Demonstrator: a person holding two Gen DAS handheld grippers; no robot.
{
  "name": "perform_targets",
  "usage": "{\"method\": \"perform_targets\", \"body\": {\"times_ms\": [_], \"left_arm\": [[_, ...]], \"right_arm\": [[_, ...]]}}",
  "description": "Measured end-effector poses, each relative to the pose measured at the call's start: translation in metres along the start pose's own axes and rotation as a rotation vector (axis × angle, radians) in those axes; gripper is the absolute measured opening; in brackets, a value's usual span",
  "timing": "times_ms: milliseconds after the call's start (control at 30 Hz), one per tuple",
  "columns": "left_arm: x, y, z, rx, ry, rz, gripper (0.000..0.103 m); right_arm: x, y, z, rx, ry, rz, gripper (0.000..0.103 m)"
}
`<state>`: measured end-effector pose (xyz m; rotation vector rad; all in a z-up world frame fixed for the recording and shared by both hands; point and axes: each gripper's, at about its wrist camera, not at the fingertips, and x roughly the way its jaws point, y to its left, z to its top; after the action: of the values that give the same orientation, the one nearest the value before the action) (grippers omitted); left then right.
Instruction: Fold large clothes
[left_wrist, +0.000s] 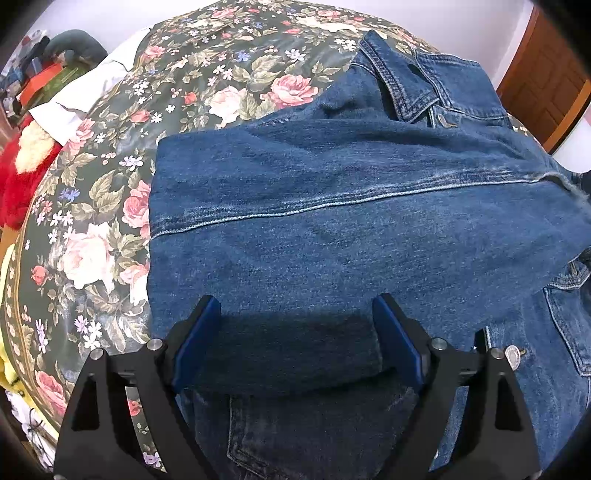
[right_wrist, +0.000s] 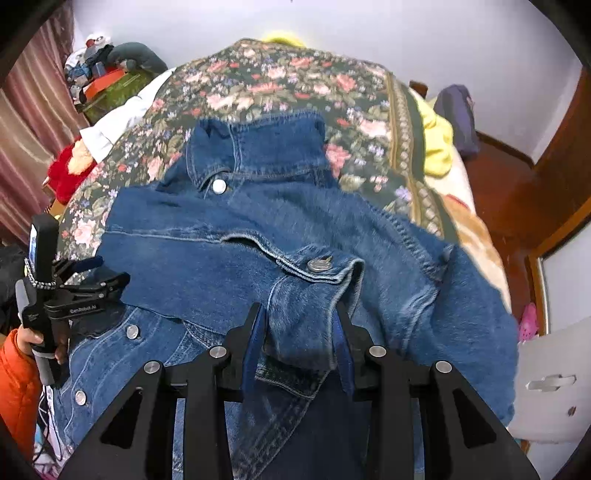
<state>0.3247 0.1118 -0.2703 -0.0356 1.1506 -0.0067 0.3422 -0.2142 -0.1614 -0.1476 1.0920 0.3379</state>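
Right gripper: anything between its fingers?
Yes. In the right wrist view, a cuffed sleeve of the denim jacket lies between the right gripper fingers.

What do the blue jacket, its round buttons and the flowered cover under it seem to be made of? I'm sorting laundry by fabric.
Jacket: looks like denim, mid-blue and faded along its pale double-stitched seams.
Buttons: seem to be metal, silvery and shiny.
Flowered cover: a woven, printed cloth with a slight sheen, roses on dark green; whether cotton or synthetic cannot be told.
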Motion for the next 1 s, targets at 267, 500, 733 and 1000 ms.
{"method": "perform_targets", "body": {"times_ms": [267, 500, 733, 1000], "left_arm": [[-0.011, -0.008, -0.004, 0.030, -0.002, 0.057, 0.085], [-0.046, -0.023, 0.004, 0.087, -0.084, 0.095, 0.085], [-0.092, -0.069, 0.032, 0.164, -0.212, 0.023, 0.085], [-0.088, -0.150, 0.052, 0.267, -0.204, -0.097, 0.085]], "right_arm": [[-0.063, -0.026, 0.004, 0.007, -0.174, -0.162, 0.032], [-0.098, -0.075, -0.009, 0.165, -0.232, -0.115, 0.032], [-0.111, -0.128, -0.046, 0.291, -0.209, -0.173, 0.032], [-0.064, -0.176, -0.111, 0.416, -0.050, -0.215, 0.068]]}}
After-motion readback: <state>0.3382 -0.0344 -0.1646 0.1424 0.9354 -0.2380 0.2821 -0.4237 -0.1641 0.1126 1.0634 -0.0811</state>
